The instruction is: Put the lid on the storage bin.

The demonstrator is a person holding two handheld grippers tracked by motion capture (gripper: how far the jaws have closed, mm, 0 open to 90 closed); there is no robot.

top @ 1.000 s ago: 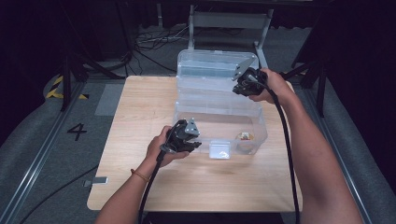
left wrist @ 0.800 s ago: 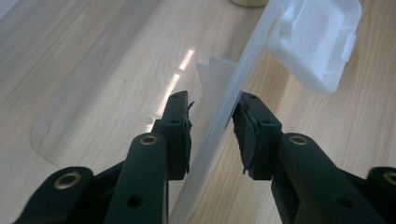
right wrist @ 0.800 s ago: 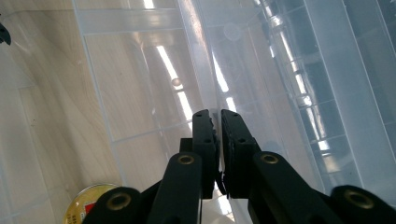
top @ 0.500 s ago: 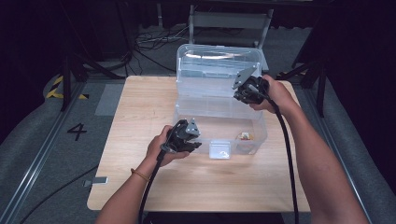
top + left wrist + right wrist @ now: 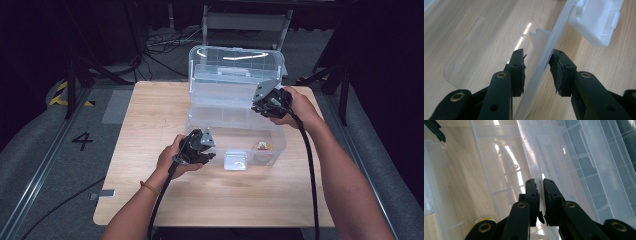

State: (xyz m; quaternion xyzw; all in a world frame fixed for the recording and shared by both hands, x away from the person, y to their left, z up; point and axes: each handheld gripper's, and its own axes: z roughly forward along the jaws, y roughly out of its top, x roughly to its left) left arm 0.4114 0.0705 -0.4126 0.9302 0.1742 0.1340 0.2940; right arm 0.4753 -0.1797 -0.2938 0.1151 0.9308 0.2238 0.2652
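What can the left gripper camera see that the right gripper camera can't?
The left gripper view has the clear box's front wall standing between the left gripper's jaws, plus a white latch outside. The right gripper view has the open lid and a small gold thing inside the box, beyond the nearly shut right gripper. Both have clear plastic and the wooden table.

I am working in what looks like a recording lab or studio, not a home. Black curtains close off the far side and both flanks. A light wooden table [image 5: 150,120] stands on grey carpet [image 5: 40,165], with a metal floor rail [image 5: 30,187] running past its left edge. Beside that rail I see a number 4 [image 5: 82,141] marked on the floor (a station number, perhaps) and yellow-black hazard tape [image 5: 62,95]. Loose cables [image 5: 160,42] lie beyond the table's far edge, near a grey metal frame [image 5: 245,22].
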